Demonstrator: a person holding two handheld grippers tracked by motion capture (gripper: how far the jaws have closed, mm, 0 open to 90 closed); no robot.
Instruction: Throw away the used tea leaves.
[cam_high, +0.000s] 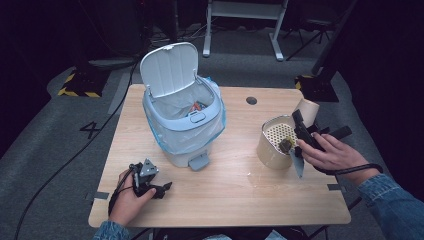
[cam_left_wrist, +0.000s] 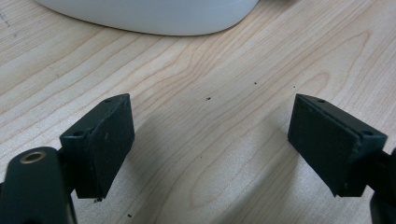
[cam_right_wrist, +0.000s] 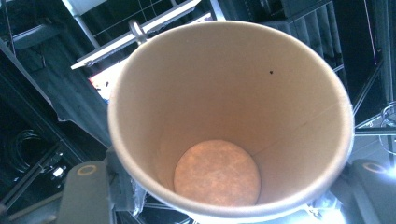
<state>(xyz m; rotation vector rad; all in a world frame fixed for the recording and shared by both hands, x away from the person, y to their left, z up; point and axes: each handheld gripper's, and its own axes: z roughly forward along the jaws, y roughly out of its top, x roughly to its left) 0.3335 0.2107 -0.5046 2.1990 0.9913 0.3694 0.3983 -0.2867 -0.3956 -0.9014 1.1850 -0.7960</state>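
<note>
One paper cup (cam_right_wrist: 229, 126) is clamped in the right claw (cam_high: 303, 131), tilted with its mouth toward the claw's camera, above and just behind the strainer tin (cam_high: 275, 142) at the counter's (cam_high: 225, 200) right side. From the cup, the open bin (cam_high: 182, 117) lies well apart to the left. The left claw (cam_high: 161, 189) is nearer the bin, released and resting on the counter.

I worked at a pale wooden table (cam_high: 225, 195) on grey carpet (cam_high: 45, 145); behind it stood a white desk frame (cam_high: 245, 20) and yellow-black hazard tape (cam_high: 75, 92), the room dark
</note>
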